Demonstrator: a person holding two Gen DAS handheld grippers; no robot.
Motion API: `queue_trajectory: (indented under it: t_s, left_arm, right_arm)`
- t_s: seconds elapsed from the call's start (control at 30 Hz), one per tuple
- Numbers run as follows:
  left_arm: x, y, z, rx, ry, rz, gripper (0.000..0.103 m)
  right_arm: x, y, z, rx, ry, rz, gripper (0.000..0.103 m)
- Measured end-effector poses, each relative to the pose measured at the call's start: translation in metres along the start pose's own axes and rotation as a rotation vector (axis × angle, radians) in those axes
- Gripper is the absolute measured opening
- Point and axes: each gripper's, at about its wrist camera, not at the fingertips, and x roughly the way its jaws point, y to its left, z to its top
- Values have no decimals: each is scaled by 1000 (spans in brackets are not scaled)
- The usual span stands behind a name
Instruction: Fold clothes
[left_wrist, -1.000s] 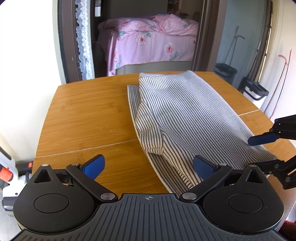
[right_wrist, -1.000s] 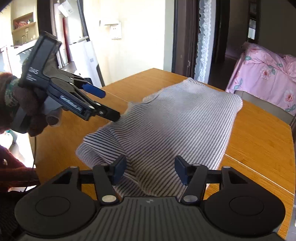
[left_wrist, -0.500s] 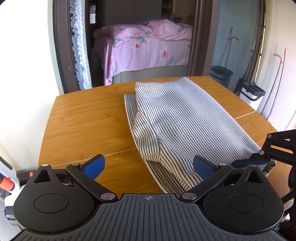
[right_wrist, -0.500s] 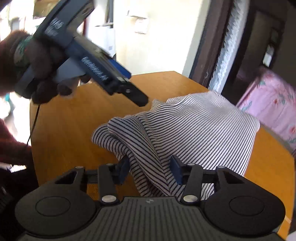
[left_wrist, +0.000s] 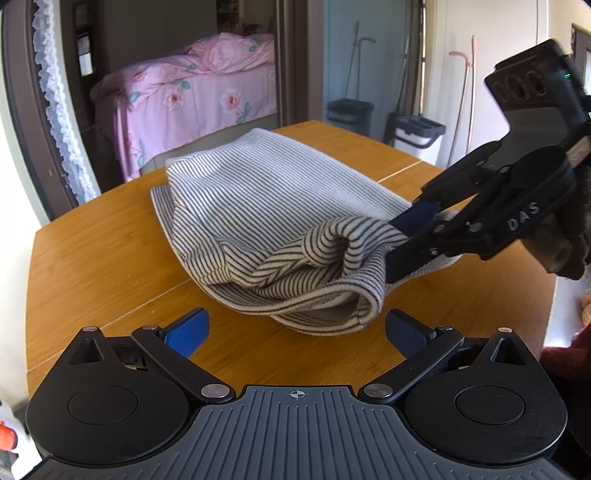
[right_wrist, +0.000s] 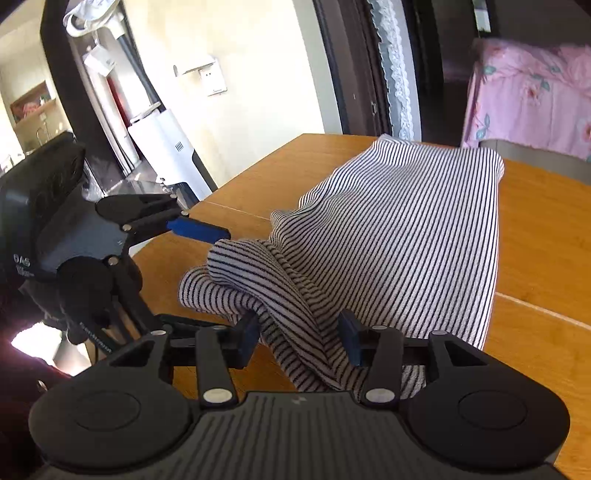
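striped garment | folded (perhaps doubled) | near corner lifted | on table

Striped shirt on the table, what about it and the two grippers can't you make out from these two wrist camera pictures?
- Striped shirt: its garment type and sleeves, hidden in its own folds in both views.
- Right gripper: how firmly the pads pinch the fabric; bunched cloth fills the gap in the right wrist view.
- Left gripper: open, but the fingers' height above the wooden table is unclear.
- Table's near edge: covered by the gripper bodies in both views.
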Motion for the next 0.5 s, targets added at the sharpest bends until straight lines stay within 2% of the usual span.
queue_trajectory:
  t_s: [0.03,0.1,0.17,0.27,0.4,0.47,0.5]
  left_arm:
    - [7,-1,2,-10,10,25,103]
    - [13,4,7,-56,16,41,103]
    - [12,13,11,-131,8,12,103]
    - [10,26,16,-216,-1,-21,103]
    - [12,32,19,-264,-6,-38,103]
    - [9,34,18,-274,-10,-37,103]
    - [7,35,18,-277,-12,-34,103]
  right_arm:
    - [-3,8,-3,-83,-19,-47,69]
    - [-8,24,-8,-239,-52,-136,72]
    - [-6,30,-13,-328,-61,-197,77]
    - [10,32,-19,-406,-51,-259,77]
    - [36,38,-24,-531,-57,-333,75]
    - [37,37,-14,-550,-52,-326,41]
    - [35,36,-9,-553,-53,-326,37]
